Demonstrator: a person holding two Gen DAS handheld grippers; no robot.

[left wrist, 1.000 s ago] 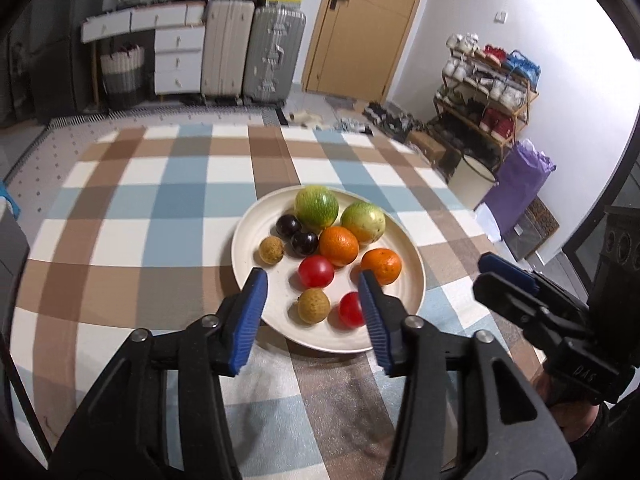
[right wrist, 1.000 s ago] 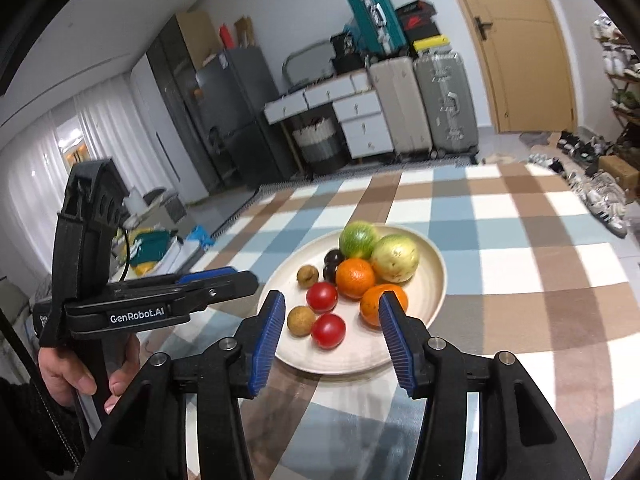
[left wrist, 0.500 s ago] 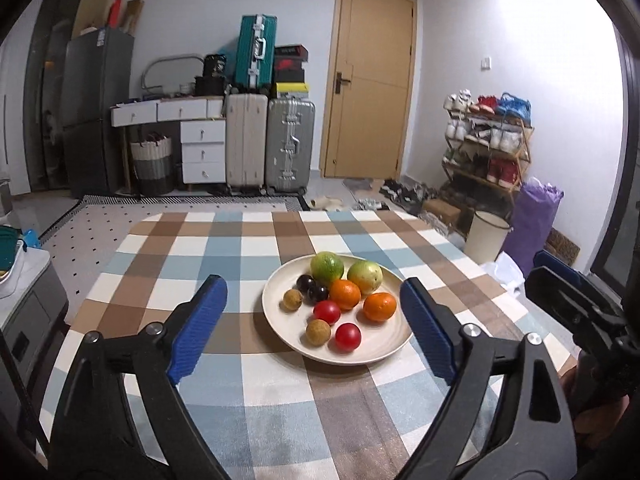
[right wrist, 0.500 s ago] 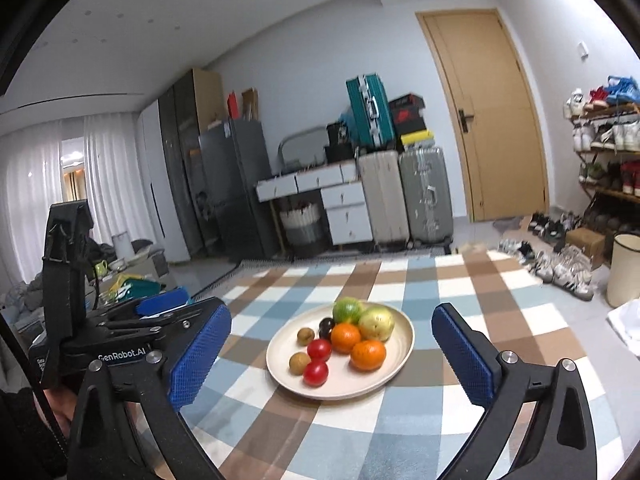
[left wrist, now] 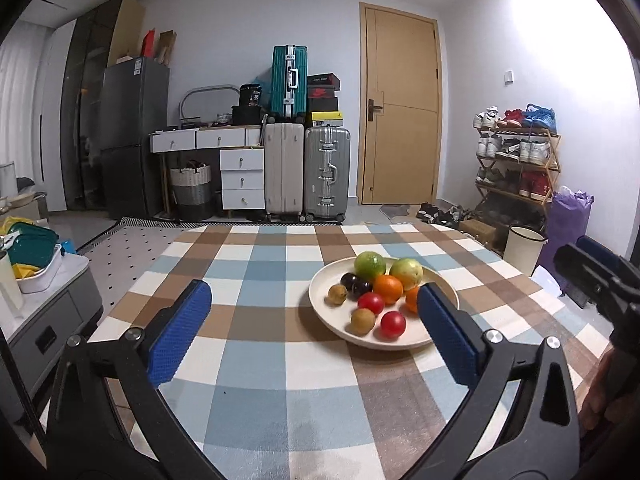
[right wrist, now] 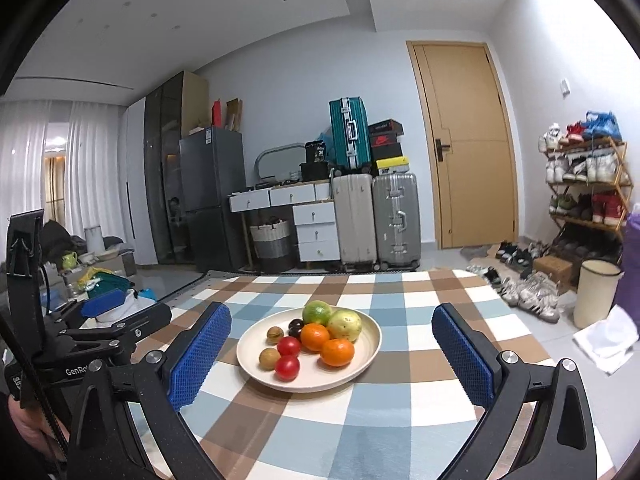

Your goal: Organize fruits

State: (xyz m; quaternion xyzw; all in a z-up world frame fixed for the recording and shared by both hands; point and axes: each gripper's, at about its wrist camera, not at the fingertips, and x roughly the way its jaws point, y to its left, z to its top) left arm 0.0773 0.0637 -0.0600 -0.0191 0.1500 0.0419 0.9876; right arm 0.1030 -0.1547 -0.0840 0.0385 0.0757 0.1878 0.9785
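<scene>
Round cream plate (right wrist: 370,340) w/ smooth round fruit (right wrist: 315,337), on checked cloth (right wrist: 400,420). My left gripper (left wrist: 314,334) opening, empty; right gripper (right wrist: 330,356) wide, empty.

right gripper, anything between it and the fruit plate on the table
Nothing visible does. The right gripper has its jaws wide apart and empty, with only bare checked tablecloth between it and the plate. The near fruits, a red tomato and an orange, sit uncovered.
</scene>
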